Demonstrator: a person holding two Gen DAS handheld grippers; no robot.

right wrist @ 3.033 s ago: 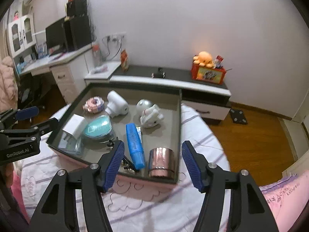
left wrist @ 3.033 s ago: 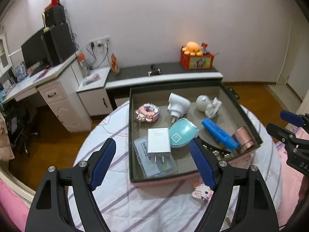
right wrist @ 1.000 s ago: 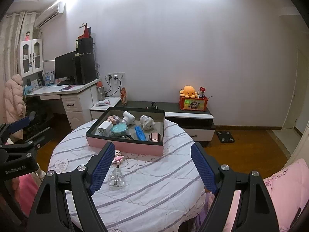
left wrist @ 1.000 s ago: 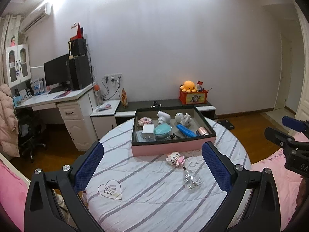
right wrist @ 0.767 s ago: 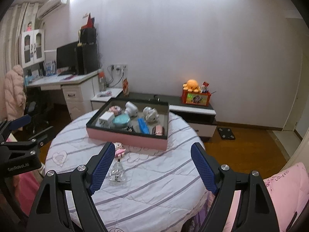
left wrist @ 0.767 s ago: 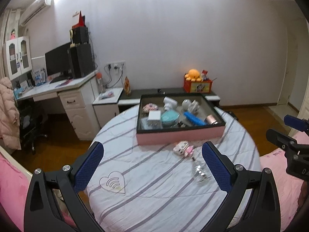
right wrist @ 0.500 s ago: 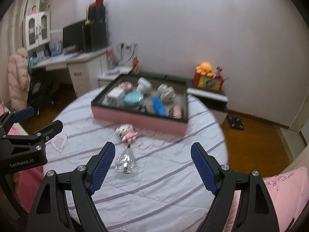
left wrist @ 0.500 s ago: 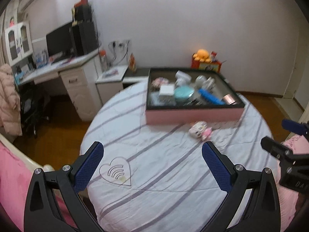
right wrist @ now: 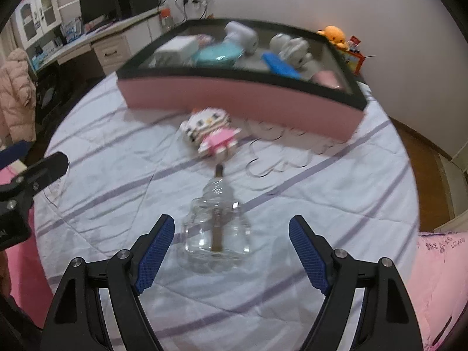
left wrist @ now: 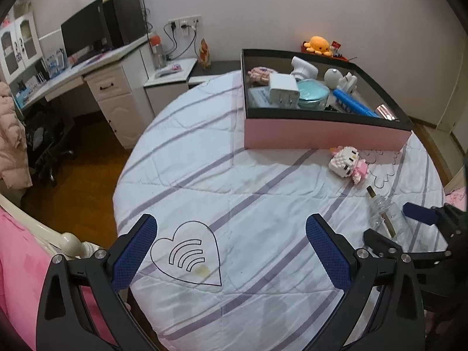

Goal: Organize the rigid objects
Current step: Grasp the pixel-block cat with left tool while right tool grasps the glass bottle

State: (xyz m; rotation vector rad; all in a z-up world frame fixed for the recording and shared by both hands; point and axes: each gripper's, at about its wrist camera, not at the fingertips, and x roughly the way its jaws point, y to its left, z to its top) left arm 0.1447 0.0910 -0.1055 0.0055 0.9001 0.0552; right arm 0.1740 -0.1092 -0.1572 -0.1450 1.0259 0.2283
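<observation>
The round tabletop (left wrist: 204, 158), covered in a white cloth with lilac stripes, carried a pink-sided tray (left wrist: 321, 131) with a black rim at its far right. Inside the tray lay a white plug adapter (left wrist: 283, 90), a teal round case (left wrist: 311, 93), a blue bar (left wrist: 354, 104), a white figurine (left wrist: 339, 77) and a rose-gold tin (left wrist: 386, 108), crowded together. Just in front of the tray's pink wall, on the cloth, lay a small brick-built cat figure (left wrist: 346, 163) in white and pink, close to the tray but not touching it as far as could be seen. Nearer still lay a clear glass bottle (right wrist: 218, 228) on its side, its neck pointing toward the cat figure and a thin dark stem visible inside it. The right tool (right wrist: 231, 245) hung over that bottle with its blue-padded fingers spread wide, the bottle's body lying between them with a gap to each pad, so it gripped nothing. The right wrist view was blurred, more so toward the tray. The left tool (left wrist: 231, 251) hovered over the near left part of the cloth, its fingers equally wide apart and empty, with a printed heart outline (left wrist: 187, 256) on the cloth lying between them. In the left wrist view the right tool's blue tip showed at the right edge beside the bottle. Beyond the tabletop stood a white desk (left wrist: 96, 79) with a dark monitor (left wrist: 84, 32).
</observation>
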